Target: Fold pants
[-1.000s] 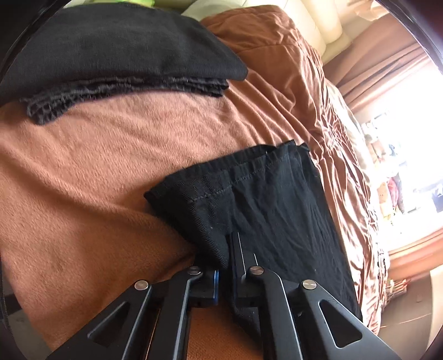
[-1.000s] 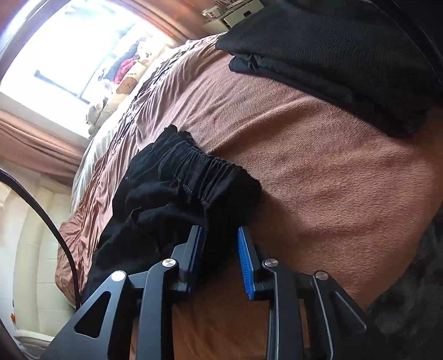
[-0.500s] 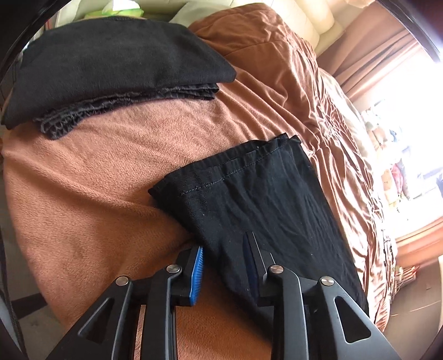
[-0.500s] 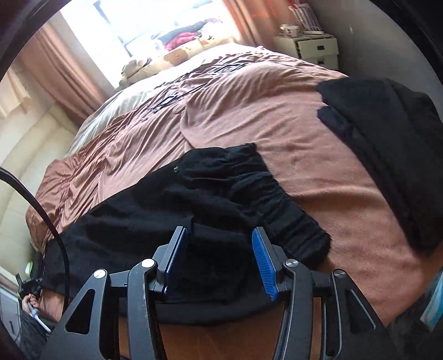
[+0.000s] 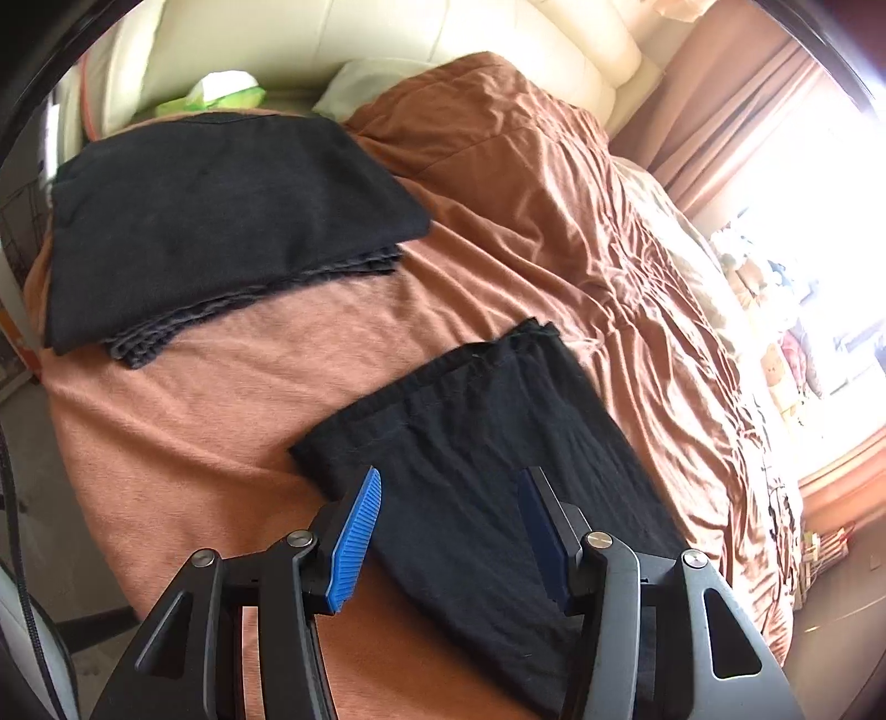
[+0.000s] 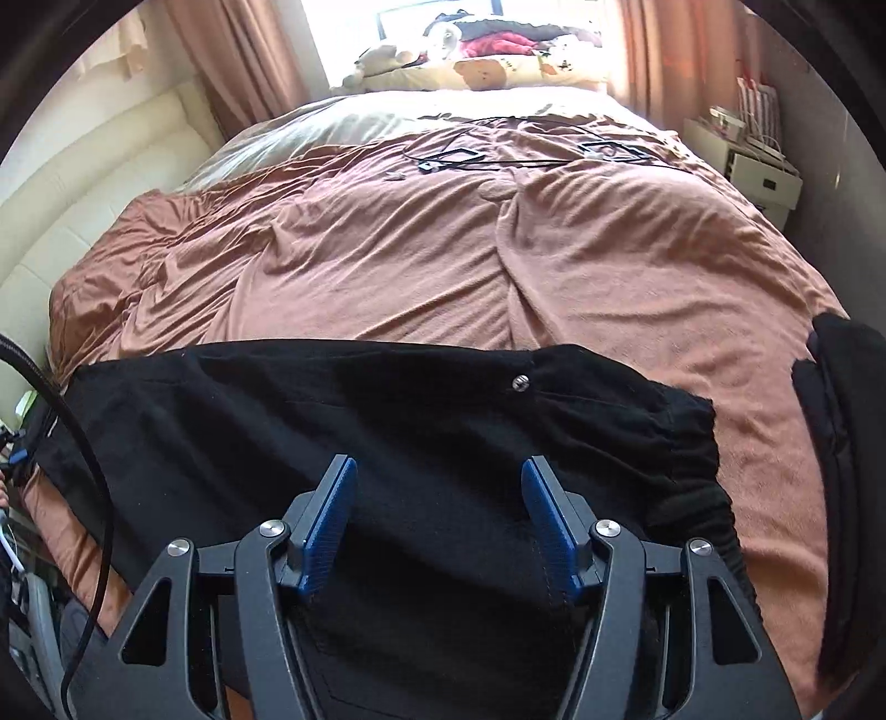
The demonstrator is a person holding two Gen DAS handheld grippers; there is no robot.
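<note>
**A:** Where do they stand with the folding?

**B:** Closest to us, the left gripper [image 5: 448, 531] hangs above the hem end of the black cotton pants [image 5: 487, 471], blue ribbed pads well apart and nothing between them. Its jaws have just been opening, and no cloth is caught in them. The right gripper [image 6: 437, 520] is the same over the waist end: its jaws have just been opening too, parted and empty, with only fabric lying flat beneath.

**A:** So both have let go. Are the pants folded?

**B:** Partly, I'd say. They lie as one long dark band across the near edge of the brown fleece blanket [image 6: 637, 288], legs apparently laid one on the other, the gathered elastic waistband [image 6: 692, 443] at one end and the stitched hems at the other. That looks like the lengthwise fold done and smoothed.

**A:** What's left?

**B:** My guess is the crosswise folds, bringing hems towards the waist until it's a compact packet.

**A:** And beyond them?

**B:** Farther along the blanket sits a stack of folded black garments [image 5: 221, 221], well apart from the pants. Past that, only the rumpled brown bedspread [image 5: 554, 183] and the cream padded headboard [image 5: 387, 39].
</note>
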